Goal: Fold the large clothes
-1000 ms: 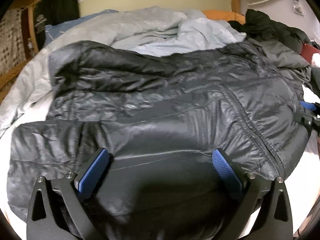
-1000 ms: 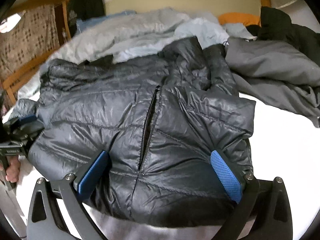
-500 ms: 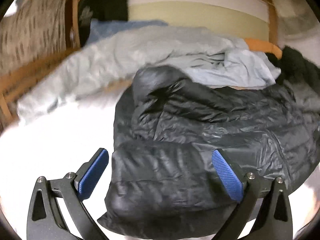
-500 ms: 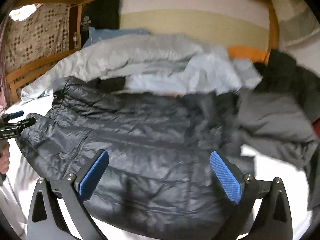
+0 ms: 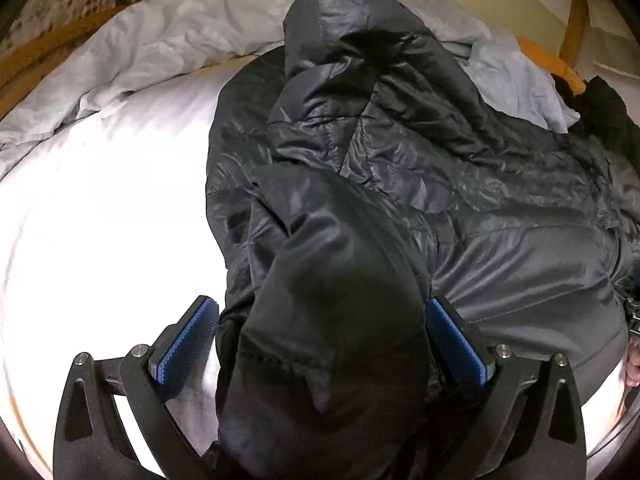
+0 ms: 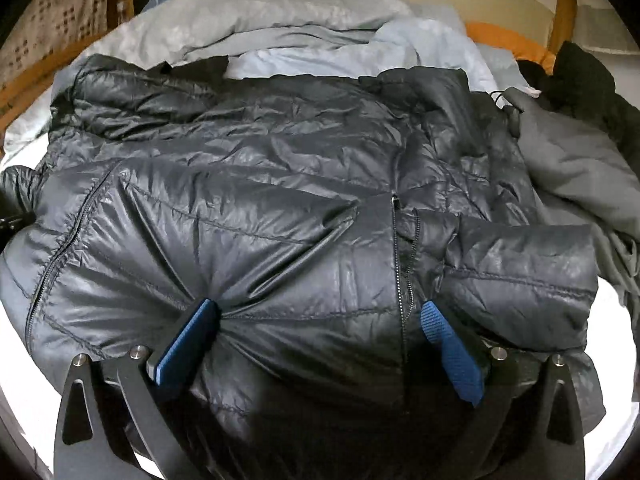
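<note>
A black quilted puffer jacket (image 6: 248, 208) lies spread across the white bed sheet (image 5: 100, 220), with its front zipper (image 6: 404, 264) partly undone. My right gripper (image 6: 320, 344) stands open low over the hem, its blue pads (image 6: 186, 342) pressing into the fabric on either side of a bulge. At the jacket's left end my left gripper (image 5: 320, 340) is open too. A thick dark fold of the jacket (image 5: 332, 300), perhaps a sleeve, fills the space between its fingers. The hood or collar end (image 5: 344, 20) humps up at the back.
A crumpled grey duvet (image 6: 248, 12) and light blue cloth (image 6: 432, 48) lie behind the jacket. A grey garment (image 6: 568, 168) and black clothes (image 6: 588, 76) are heaped at the right, by an orange pillow (image 6: 504, 40). A wooden bed frame (image 5: 44, 52) runs along the left. A hand (image 5: 634, 360) shows at the right edge.
My left gripper has swung to the jacket's left end and dropped, and a dark fold now sits between its fingers. My right gripper has come down closer onto the hem.
</note>
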Demonstrator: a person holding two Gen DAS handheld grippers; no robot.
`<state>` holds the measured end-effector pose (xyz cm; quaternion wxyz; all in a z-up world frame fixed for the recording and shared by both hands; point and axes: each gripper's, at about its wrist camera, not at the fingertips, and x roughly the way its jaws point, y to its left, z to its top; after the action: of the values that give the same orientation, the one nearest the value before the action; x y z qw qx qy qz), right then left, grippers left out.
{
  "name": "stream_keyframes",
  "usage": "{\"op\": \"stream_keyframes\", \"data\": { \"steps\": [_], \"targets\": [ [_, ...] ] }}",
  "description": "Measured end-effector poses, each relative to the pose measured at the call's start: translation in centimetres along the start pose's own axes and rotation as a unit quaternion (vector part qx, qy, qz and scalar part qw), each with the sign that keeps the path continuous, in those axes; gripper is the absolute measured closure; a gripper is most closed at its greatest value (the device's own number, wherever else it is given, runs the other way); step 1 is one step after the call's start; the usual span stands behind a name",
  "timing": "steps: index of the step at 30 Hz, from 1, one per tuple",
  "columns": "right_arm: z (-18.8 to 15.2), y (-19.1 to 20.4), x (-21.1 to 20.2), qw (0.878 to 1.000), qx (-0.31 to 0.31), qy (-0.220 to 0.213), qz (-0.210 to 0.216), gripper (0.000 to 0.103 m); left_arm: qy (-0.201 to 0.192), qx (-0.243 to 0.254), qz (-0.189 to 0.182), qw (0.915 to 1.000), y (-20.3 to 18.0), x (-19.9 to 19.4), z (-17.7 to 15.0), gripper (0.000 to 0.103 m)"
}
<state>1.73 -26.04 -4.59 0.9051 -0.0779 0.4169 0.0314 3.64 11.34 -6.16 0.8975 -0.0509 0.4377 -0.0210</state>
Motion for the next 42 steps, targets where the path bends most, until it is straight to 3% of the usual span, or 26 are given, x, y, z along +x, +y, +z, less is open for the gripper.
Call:
{"op": "stream_keyframes", "data": {
  "steps": [7, 9, 11, 16, 21, 25, 28, 32, 34, 39, 42],
  "targets": [
    [0.0, -0.4, -0.2, 1.000, 0.001, -0.003, 0.006, 0.000, -0.015, -0.001, 0.006, 0.9999, -0.3, -0.3, -0.1, 0.000],
    [0.1, -0.5, -0.9, 1.000, 0.004, -0.007, 0.006, 0.000, -0.022, -0.006, 0.031, 0.9993, -0.1, -1.0, -0.3, 0.000],
    [-0.1, -0.4, -2.6, 1.000, 0.010, -0.021, 0.009, 0.001, -0.059, -0.023, 0.057, 0.9964, 0.0, -3.2, 0.1, 0.003],
    [0.6, 0.5, -7.7, 0.996, 0.001, -0.083, 0.020, 0.001, -0.203, 0.007, 0.048, 0.9780, -1.9, -11.5, 0.5, 0.004],
    [0.7, 0.9, -9.3, 0.994, -0.021, -0.111, 0.009, 0.001, -0.241, 0.026, 0.007, 0.9701, -4.8, -14.2, 0.6, 0.004],
    [0.3, 0.0, -9.8, 0.994, -0.014, -0.113, 0.007, 0.001, -0.243, 0.072, 0.018, 0.9671, -7.7, -13.5, 0.4, 0.004],
    [0.3, -0.8, -9.9, 0.994, -0.004, -0.109, 0.012, 0.001, -0.235, 0.079, 0.002, 0.9687, -9.5, -13.1, 0.5, 0.004],
    [0.0, -1.9, -10.2, 0.993, 0.003, -0.115, 0.013, 0.001, -0.235, 0.110, -0.006, 0.9658, -12.3, -12.9, 0.4, 0.004],
    [-0.2, -2.5, -10.4, 0.993, 0.005, -0.119, 0.011, 0.001, -0.230, 0.129, -0.028, 0.9643, -13.3, -12.9, 1.3, 0.004],
    [-0.4, -3.7, -11.0, 0.989, -0.018, -0.141, -0.027, 0.001, -0.223, 0.128, -0.041, 0.9654, -14.8, -12.4, 4.1, 0.004],
    [0.2, -6.4, -12.2, 0.985, 0.004, -0.171, -0.040, 0.001, -0.209, 0.123, -0.052, 0.9687, -15.5, -10.8, 4.5, 0.004]
  ]
}}
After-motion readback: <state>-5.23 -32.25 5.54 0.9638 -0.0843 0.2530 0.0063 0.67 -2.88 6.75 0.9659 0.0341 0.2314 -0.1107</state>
